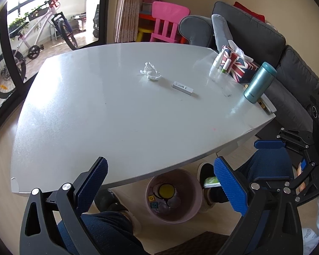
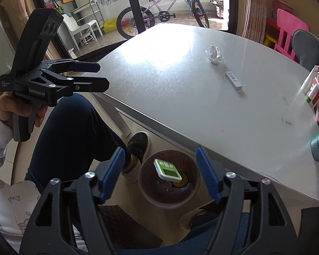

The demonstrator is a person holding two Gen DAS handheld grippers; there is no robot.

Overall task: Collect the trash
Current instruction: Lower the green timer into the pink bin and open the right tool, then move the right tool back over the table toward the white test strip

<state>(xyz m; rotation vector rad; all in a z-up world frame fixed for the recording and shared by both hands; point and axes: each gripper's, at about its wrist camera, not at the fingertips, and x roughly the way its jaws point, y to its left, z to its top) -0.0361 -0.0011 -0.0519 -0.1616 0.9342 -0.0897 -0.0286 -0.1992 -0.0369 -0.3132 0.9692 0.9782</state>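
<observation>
- A living room with a glass door, a bicycle point(image 2: 161, 10) behind it and a pink child's chair point(image 1: 167, 24) surrounded a grey worktop point(image 1: 121, 114).
- At the left of the right wrist view, a hand point(image 2: 21, 108) held the left gripper point(image 2: 103, 75) beside the worktop's corner; its fingers stood apart with nothing between them.
- On the worktop lay a crumpled tissue point(image 1: 150, 71), and just to its right a small white box point(image 1: 182, 87).
- Farther right, a flag-patterned tissue box point(image 1: 239, 64) stood near a teal flask point(image 1: 259, 82), with small white bottles point(image 1: 219, 60) beside the box.
- Below the worktop's edge, on the floor, a pink bin point(image 2: 169, 179) sat between the person's shoes.
- The right gripper point(image 2: 160, 174) hung over the bin, its fingers spread; a green timer point(image 2: 167, 169) lay tilted in the bin's mouth, clear of both pads.
</observation>
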